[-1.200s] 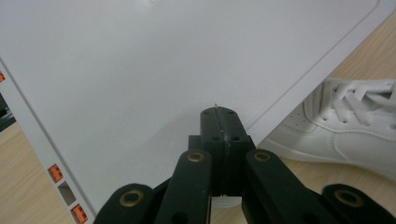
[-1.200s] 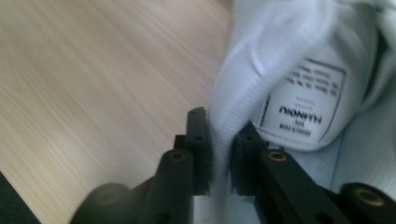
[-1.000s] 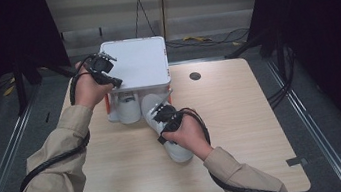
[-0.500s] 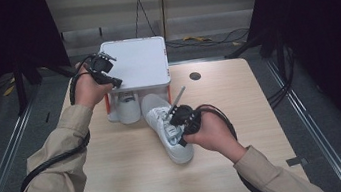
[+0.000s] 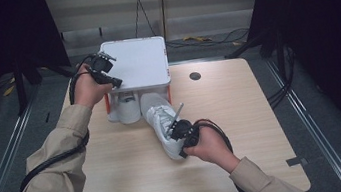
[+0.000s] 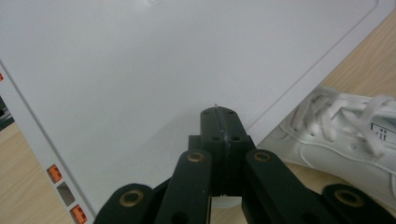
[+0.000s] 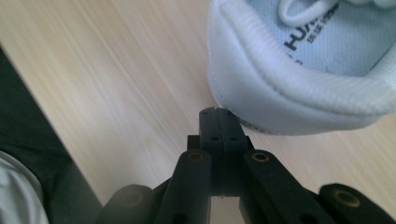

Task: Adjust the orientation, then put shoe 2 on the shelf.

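Clearly my right hand-held gripper [image 7: 218, 112], jaws closed on nothing, sits by the white lace-up sneaker's [image 5: 162, 122] padded heel; light, soft, I'd pinch that collar. Left hand-held gripper [image 6: 219, 112] closed, empty, over the white plastic box lid [image 6: 140, 70].

White laced sneaker [image 5: 161, 125], upright on table (angled), toe under white shelf [image 5: 136, 63]

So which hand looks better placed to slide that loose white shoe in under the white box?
Probably the right. The right gripper sits shut by the loose shoe, its jaws at the heel collar in the right gripper view. The left gripper, also shut, rests on the white box, seemingly steadying it.
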Demonstrator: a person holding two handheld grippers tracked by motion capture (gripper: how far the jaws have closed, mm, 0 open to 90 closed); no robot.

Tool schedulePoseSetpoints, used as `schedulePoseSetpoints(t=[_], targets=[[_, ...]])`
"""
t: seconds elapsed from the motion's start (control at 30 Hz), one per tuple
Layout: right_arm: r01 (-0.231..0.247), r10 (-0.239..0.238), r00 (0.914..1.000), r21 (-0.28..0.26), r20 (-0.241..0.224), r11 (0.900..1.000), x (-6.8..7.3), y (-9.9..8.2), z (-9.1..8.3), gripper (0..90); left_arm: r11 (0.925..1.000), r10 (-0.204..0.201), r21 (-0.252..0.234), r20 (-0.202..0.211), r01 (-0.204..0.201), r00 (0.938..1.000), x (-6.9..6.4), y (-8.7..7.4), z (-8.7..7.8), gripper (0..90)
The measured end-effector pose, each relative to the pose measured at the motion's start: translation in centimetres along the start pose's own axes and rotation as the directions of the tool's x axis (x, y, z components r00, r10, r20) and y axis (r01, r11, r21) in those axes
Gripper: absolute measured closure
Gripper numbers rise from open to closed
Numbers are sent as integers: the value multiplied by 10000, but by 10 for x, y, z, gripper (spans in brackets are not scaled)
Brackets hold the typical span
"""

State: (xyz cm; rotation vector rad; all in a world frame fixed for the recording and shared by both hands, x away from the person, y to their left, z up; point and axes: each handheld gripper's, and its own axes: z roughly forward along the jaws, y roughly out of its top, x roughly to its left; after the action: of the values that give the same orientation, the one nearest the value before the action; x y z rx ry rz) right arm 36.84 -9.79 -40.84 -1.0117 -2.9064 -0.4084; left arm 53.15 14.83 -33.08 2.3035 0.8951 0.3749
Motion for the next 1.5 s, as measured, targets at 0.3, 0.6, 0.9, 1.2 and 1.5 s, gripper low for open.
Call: schedulePoseSetpoints(t=[0.3,0.6,0.9,1.2,1.5], targets=[[730,-719,9973,-786,177,9942,16,46,-5,900,9999,-52,-152,-7,52,10000,0,-2,0,900],[250,-168,9975,-1205,685,9924,-12,55,11,900,9998,-66,-162,66,67,10000,1,-2,0,900],[10,203,9933,-1837,1140,9830,-24,72,15,900,9999,-59,-146,5,59,10000,0,-2,0,900],[44,162,9954,-2144,945,9767,-36,85,22,900,9997,-137,-179,49,138,9999,1,-3,0,900],[28,258,9927,-2372,1174,9715,-45,94,24,900,10000,-6,-11,-21,6,10000,0,0,0,900]])
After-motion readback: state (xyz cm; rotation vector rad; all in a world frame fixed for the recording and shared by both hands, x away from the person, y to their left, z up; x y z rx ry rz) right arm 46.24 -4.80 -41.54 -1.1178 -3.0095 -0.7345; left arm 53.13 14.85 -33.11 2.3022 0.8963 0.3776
